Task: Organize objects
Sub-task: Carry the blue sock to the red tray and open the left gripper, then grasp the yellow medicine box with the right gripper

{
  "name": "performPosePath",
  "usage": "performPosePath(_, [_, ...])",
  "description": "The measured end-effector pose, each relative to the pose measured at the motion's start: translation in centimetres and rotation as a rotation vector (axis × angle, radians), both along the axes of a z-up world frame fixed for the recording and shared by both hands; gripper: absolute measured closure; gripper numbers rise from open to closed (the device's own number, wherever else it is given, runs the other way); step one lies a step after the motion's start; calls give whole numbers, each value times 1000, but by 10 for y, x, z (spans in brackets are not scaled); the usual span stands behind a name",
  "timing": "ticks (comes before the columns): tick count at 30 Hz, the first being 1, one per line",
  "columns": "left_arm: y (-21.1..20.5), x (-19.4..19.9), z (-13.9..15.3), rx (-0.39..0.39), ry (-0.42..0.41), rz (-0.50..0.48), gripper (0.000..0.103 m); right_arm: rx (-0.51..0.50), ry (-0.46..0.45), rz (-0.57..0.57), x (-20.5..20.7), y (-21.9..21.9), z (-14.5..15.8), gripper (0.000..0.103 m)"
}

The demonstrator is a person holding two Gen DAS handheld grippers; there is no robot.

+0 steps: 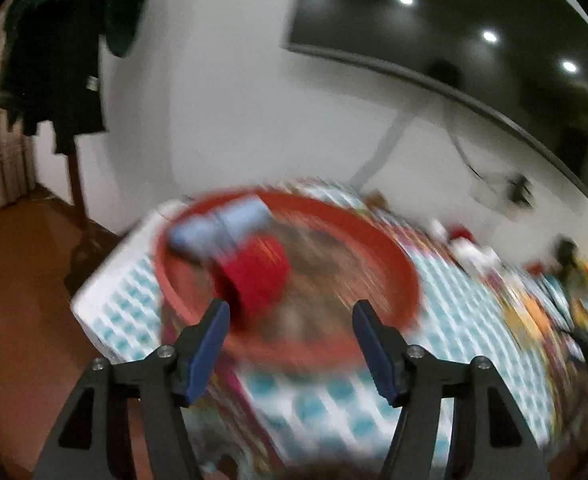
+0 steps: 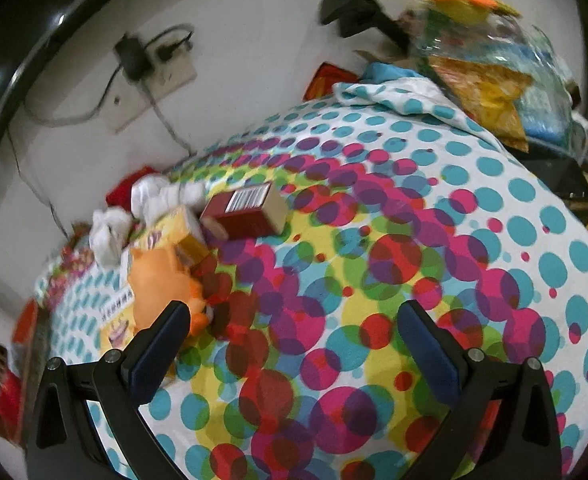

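Note:
The left wrist view is motion-blurred. My left gripper (image 1: 290, 316) is open and empty, just short of a round red tray (image 1: 398, 268) on the dotted cloth. In the tray lie a red object (image 1: 260, 276) and a pale blue one (image 1: 222, 228). My right gripper (image 2: 290, 328) is open and empty above the dotted cloth (image 2: 374, 264). Ahead and left of it lie a dark red box with a barcode (image 2: 246, 210), a yellow box (image 2: 174, 232), an orange plush toy (image 2: 166, 280) and white socks (image 2: 110, 232).
A pile of snack bags and a yellow plush (image 2: 474, 40) sits at the far right of the table beside a folded cloth edge. A wall socket with cables (image 2: 150, 76) is behind. A dark screen (image 1: 474, 40) hangs on the wall; wooden floor (image 1: 22, 280) lies left.

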State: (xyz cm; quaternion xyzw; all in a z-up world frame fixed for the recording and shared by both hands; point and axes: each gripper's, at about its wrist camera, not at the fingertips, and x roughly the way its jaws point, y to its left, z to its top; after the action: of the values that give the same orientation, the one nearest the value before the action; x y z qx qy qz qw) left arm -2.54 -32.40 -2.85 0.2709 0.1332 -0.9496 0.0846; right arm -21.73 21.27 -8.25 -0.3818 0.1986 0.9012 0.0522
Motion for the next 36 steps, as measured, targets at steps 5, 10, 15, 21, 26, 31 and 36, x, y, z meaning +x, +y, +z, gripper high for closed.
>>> performPosePath(5, [41,22,-36,69,-78,-126,37,183,3,121,-3,-41,10,0])
performPosePath(10, [57,19,-41,76,-90,-186,37,225,47,252,11,-91,24,3])
performPosePath(15, [53,23,-43,136,-102,-203,37,296,-12,314,16,-134,9,13])
performPosePath(21, [57,23,-42,139,-102,-225,37,218,-82,282,-7,-125,-3,31])
performPosePath(26, [62,23,-44,144,-113,-242,37,313,-97,336,-23,-131,-2,52])
performPosePath(31, [63,22,-45,140,-125,-237,37,353,-61,359,-12,-137,4,54])
performPosePath(36, [66,23,-45,112,-129,-227,37,363,-12,376,-7,-149,19,54])
